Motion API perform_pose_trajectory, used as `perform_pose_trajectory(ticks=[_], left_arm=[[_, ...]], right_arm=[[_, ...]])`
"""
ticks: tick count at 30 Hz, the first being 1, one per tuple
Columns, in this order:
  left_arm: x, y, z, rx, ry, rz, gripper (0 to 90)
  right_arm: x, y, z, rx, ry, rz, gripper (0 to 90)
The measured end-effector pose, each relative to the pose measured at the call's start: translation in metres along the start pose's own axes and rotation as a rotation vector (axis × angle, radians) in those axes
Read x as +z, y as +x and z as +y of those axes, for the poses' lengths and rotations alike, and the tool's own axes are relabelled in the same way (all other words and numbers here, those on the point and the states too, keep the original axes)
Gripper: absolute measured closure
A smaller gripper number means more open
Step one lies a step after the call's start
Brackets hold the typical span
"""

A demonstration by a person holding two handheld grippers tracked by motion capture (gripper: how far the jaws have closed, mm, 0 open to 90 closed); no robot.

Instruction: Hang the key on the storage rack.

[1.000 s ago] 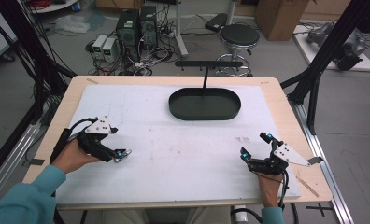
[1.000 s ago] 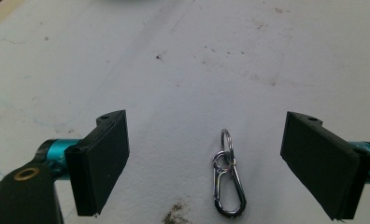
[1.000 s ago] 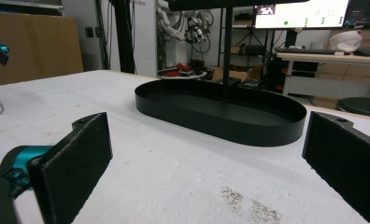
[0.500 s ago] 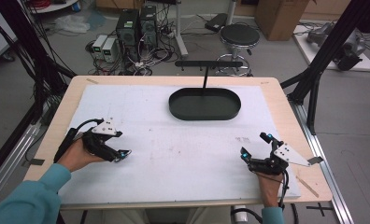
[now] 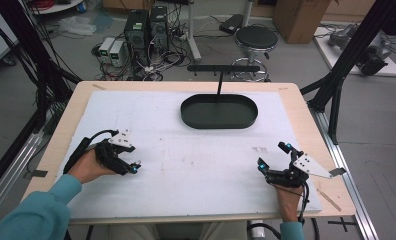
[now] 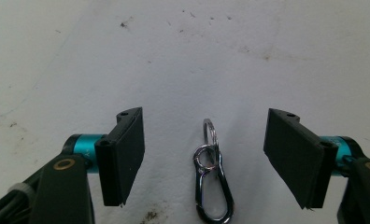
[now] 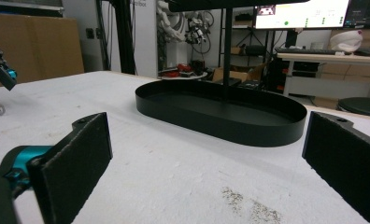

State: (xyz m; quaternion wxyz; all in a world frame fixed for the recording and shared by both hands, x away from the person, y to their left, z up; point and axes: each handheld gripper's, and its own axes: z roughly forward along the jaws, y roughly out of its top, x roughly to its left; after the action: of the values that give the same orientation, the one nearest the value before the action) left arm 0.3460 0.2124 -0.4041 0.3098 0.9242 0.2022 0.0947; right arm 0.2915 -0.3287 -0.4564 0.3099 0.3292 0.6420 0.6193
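- The left gripper [image 6: 204, 158] points down at the white mat [image 5: 186, 150] with its jaws apart. They have just been closing, and the carabiner keyring [image 6: 212, 175] lies flat between the pads [image 6: 127, 154] without touching either one.
- The carabiner keyring sits on the mat at the person's left front, well apart from the black oval tray [image 5: 219, 111] at the far centre.
- The right gripper [image 5: 273, 159] rests on the mat at the right front with its jaws wide apart and nothing between them.
- Risk, slip: the clip is thin, polished metal lying flat. Pads that close above it would likely meet over it or push it sideways across the mat.
- Risk, partial grip: the small split ring [image 6: 210, 132] hangs loosely from the clip's end. A grip on the ring alone would probably let the clip swing or drop when lifted.
- Risk, off-centre closing: the clip lies nearer the pad on the left of the left gripper view, so that pad may touch first and rotate the clip.
- Materials: the clip is a bright, chrome-like pear-shaped loop with a smaller round eye. The pads are matte black, flat and rectangular, on teal mounts.
- The mat is white, slightly grainy and marked with dark specks. The tray is dark, smooth-walled and shallow, with a thin upright post [image 5: 219, 89] carrying a crossbar.
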Motion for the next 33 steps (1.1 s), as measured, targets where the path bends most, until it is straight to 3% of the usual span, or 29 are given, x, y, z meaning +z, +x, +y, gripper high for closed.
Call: perform_pose_trajectory(ticks=[4,13,21,33], left_arm=[[0.0025,-0.0007,-0.0002,0.007,0.034,-0.019,36.9],[0.0047,-0.0021,0.0005,0.004,0.079,-0.011,48.5],[0.0057,-0.0037,0.0013,0.007,0.092,0.004,65.4],[0.008,-0.0059,0.0024,0.012,0.109,0.007,77.0]], right_arm=[[-0.0003,0.0004,-0.0001,0.005,0.002,-0.001,0.8],[-0.0003,0.0003,-0.0001,0.005,0.001,0.0,0.8],[-0.0004,0.0003,-0.0002,0.006,0.0,0.001,0.8],[-0.0004,0.0002,-0.0002,0.004,0.0,0.001,0.8]])
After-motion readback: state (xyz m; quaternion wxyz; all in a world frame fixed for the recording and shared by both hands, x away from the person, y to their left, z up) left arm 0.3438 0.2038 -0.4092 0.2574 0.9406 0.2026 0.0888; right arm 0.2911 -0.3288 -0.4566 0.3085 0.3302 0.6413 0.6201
